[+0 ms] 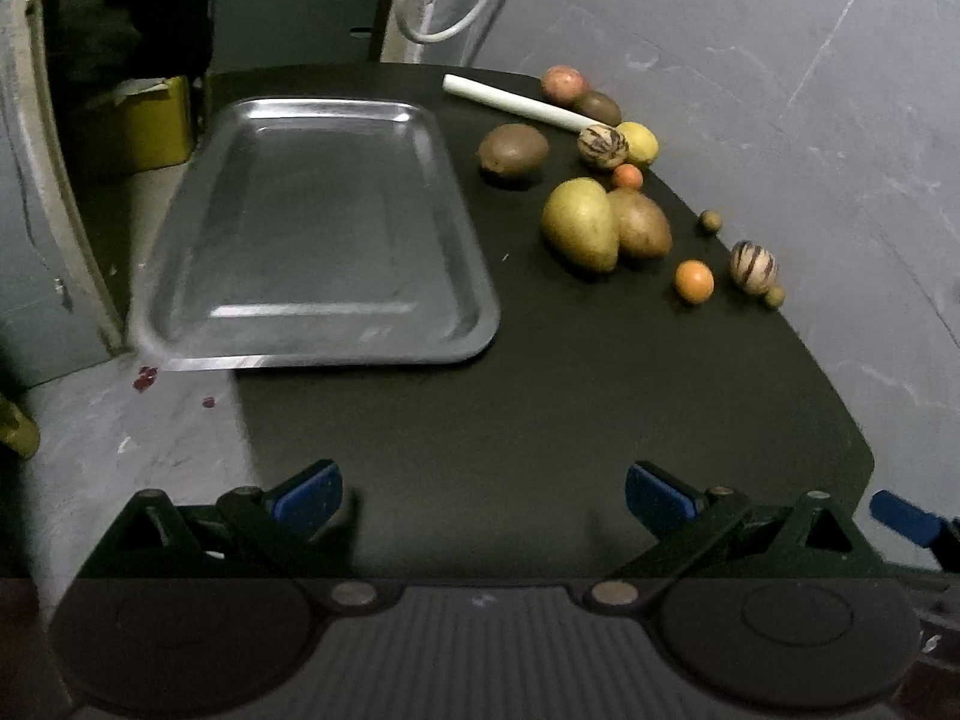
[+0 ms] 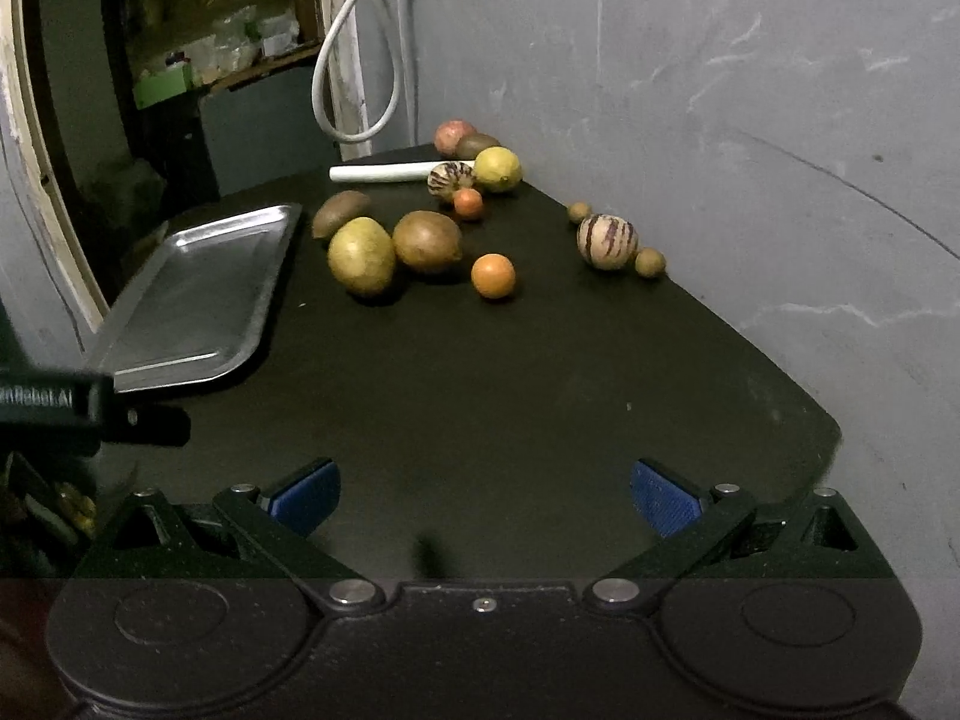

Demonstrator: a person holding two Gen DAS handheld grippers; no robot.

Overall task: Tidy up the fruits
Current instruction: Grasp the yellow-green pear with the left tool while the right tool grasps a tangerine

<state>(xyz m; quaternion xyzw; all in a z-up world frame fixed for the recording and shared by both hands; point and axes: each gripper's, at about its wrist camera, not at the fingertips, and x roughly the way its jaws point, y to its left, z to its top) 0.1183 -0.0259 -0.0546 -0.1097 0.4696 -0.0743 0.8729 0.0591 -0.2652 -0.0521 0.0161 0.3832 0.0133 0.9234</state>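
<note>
An empty steel tray (image 1: 312, 228) (image 2: 198, 300) lies on the left of a black table. Several fruits lie loose to its right: a yellow-green mango (image 1: 581, 232) (image 2: 362, 256) touching a brown mango (image 1: 641, 223) (image 2: 427, 241), a kiwi (image 1: 513, 150) (image 2: 339, 213), an orange (image 1: 694, 281) (image 2: 493, 276), a smaller orange (image 1: 627, 177) (image 2: 468, 204), two striped melons (image 1: 753, 266) (image 2: 607, 241), a lemon (image 1: 638, 143) (image 2: 498, 168). My left gripper (image 1: 483, 495) is open and empty over the table's near edge. My right gripper (image 2: 485, 495) is open and empty, beside it.
A white tube (image 1: 522, 101) (image 2: 393, 171) lies at the back among the fruits. A grey wall (image 2: 750, 120) borders the table (image 2: 480, 396) on the right. A white cable loop (image 2: 360, 78) hangs behind. The left gripper's body (image 2: 60, 408) shows at the right view's left edge.
</note>
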